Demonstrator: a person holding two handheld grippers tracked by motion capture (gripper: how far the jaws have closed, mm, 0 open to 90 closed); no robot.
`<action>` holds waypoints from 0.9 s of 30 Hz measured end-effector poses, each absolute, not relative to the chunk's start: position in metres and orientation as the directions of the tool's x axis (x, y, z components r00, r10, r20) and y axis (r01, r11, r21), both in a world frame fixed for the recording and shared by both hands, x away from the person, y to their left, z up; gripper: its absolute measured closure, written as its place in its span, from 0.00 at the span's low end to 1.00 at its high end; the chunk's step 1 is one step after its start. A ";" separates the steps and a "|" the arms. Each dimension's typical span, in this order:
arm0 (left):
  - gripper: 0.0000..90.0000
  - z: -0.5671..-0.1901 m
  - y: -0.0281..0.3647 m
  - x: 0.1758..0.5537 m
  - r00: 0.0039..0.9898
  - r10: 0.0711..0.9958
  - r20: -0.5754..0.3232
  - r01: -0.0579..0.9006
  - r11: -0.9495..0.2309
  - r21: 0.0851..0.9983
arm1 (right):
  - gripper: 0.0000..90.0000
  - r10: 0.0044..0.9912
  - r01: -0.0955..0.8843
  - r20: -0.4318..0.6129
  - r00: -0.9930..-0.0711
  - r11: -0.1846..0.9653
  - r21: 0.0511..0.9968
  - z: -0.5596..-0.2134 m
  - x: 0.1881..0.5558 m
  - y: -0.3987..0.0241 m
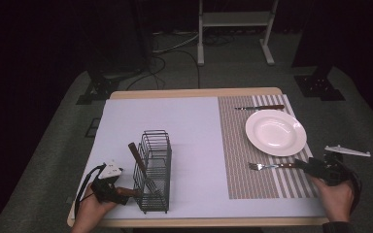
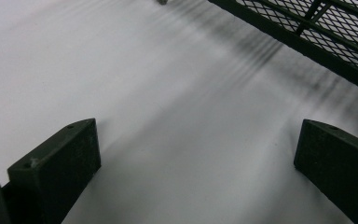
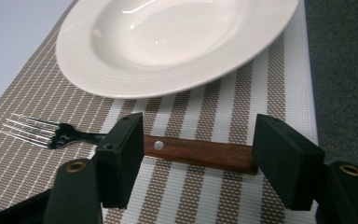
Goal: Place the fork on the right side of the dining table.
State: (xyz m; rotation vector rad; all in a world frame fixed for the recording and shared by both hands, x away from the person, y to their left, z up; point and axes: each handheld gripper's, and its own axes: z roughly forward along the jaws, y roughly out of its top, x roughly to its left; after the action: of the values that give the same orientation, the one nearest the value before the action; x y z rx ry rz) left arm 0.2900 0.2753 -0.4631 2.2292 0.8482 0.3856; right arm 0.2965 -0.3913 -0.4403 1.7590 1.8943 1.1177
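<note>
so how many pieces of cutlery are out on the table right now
3. A knife lies on the striped placemat beyond the plate. A fork lies nearer, its handle between the right gripper's open jaws. A third piece leans in the wire caddy, which might hide more.

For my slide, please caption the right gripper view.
Open tool straddles a wooden-handled fork beside a white plate on a striped placemat.

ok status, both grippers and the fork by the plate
Right gripper open, jaws astride fork handle. Left gripper open, empty, beside basket. Plate close behind fork.
</note>
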 end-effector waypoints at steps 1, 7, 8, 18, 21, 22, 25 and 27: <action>0.00 -0.463 0.275 0.290 0.740 0.672 0.025 0.460 -0.533 0.710 | 0.35 0.946 0.688 0.260 -0.196 -0.056 0.723 -0.439 0.296 -0.390; 0.00 -0.463 0.275 0.290 0.740 0.672 0.025 0.460 -0.533 0.710 | 0.29 0.943 0.677 0.246 -0.223 -0.032 0.736 -0.434 0.296 -0.380; 0.00 -0.463 0.275 0.290 0.740 0.672 0.025 0.460 -0.533 0.710 | 0.27 0.942 0.675 0.247 -0.229 -0.029 0.738 -0.432 0.296 -0.379; 0.00 -0.463 0.275 0.290 0.740 0.672 0.025 0.460 -0.533 0.710 | 0.16 0.935 0.655 0.208 -0.287 0.033 0.755 -0.423 0.297 -0.357; 0.00 -0.463 0.275 0.290 0.740 0.672 0.025 0.460 -0.533 0.710 | 0.14 0.934 0.646 0.197 -0.300 0.047 0.762 -0.420 0.297 -0.352; 0.00 -0.463 0.275 0.290 0.740 0.672 0.025 0.460 -0.532 0.711 | 0.14 0.932 0.643 0.196 -0.304 0.049 0.764 -0.419 0.296 -0.350; 0.00 -0.463 0.275 0.290 0.740 0.673 0.025 0.460 -0.532 0.711 | 0.14 0.927 0.624 0.186 -0.327 0.064 0.779 -0.415 0.296 -0.344; 0.00 -0.463 0.275 0.290 0.739 0.673 0.025 0.460 -0.532 0.711 | 0.14 0.923 0.611 0.172 -0.345 0.081 0.788 -0.412 0.296 -0.339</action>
State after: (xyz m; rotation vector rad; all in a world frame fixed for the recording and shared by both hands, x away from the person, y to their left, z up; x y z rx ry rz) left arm 0.2898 0.2752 -0.4632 2.2279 0.8488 0.3869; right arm 0.2963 -0.3390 -0.4120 1.5170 1.9954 1.1518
